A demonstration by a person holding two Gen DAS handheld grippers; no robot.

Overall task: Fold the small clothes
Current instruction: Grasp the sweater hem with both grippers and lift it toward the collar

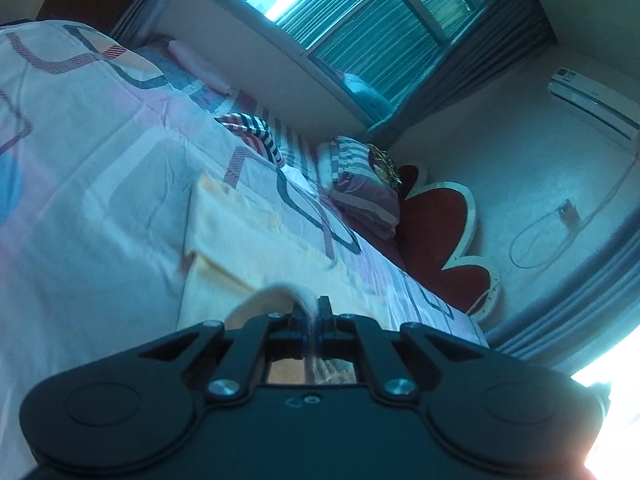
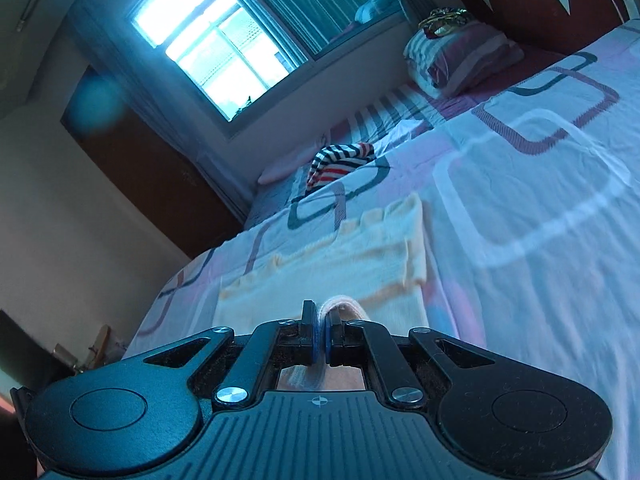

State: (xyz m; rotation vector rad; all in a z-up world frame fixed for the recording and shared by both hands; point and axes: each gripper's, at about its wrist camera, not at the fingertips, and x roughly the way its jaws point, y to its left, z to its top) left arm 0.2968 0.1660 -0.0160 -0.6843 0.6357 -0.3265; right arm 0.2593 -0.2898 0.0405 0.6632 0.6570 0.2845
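Both the left gripper (image 1: pixel 314 312) and right gripper (image 2: pixel 320 320) pinch the pale yellow garment's (image 2: pixel 340 256) near hem on the bed (image 2: pixel 540 200); uneven lifting could skew the fold.

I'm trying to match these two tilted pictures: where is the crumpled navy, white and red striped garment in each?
Left wrist view: striped garment lies upper centre, on the bed beyond the pale yellow cloth.
Right wrist view: it lies centre, above that cloth.
Shared landmark: the window.
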